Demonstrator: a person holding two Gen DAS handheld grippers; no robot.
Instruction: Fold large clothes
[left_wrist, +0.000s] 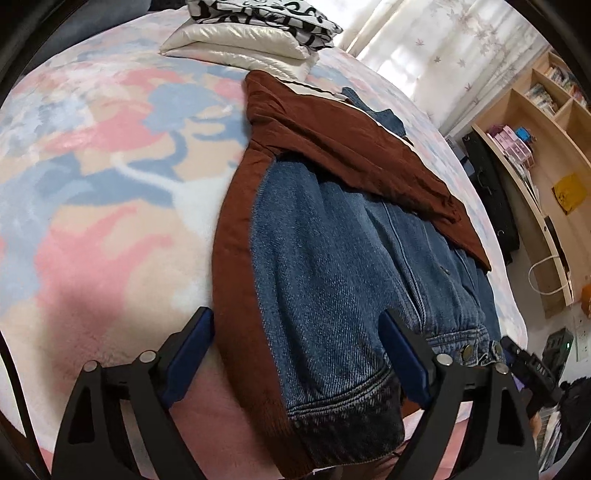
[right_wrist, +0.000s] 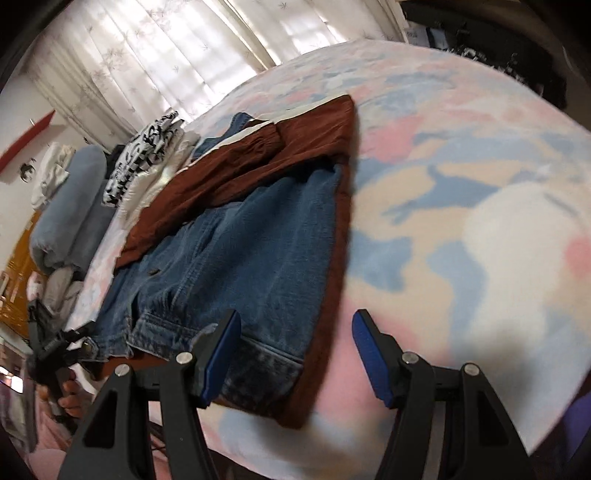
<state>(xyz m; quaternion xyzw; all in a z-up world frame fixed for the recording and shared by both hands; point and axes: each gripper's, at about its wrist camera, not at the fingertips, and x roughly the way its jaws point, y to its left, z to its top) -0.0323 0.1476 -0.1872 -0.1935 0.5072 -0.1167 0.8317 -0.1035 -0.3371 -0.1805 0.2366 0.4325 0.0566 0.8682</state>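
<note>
A blue denim jacket (left_wrist: 325, 240) with brown sleeves lies flat on a pastel blanket (left_wrist: 110, 166), hem towards me. One brown sleeve (left_wrist: 332, 140) is folded across its chest. My left gripper (left_wrist: 295, 314) stands open and straddles the hem's left corner, its blue pads apart from the cloth. In the right wrist view the same jacket (right_wrist: 251, 240) shows its other hem corner. My right gripper (right_wrist: 295, 314) is open over that corner, one finger above the denim and one above the blanket (right_wrist: 461, 184). Neither gripper holds anything.
A stack of folded clothes (left_wrist: 240, 40), white padded and black-and-white, sits at the far end of the bed. A wooden bookshelf (left_wrist: 535, 147) stands beside the bed. A blue bolster (right_wrist: 70, 206) lies at the bed's far side. A hand holds the other gripper (right_wrist: 55, 350).
</note>
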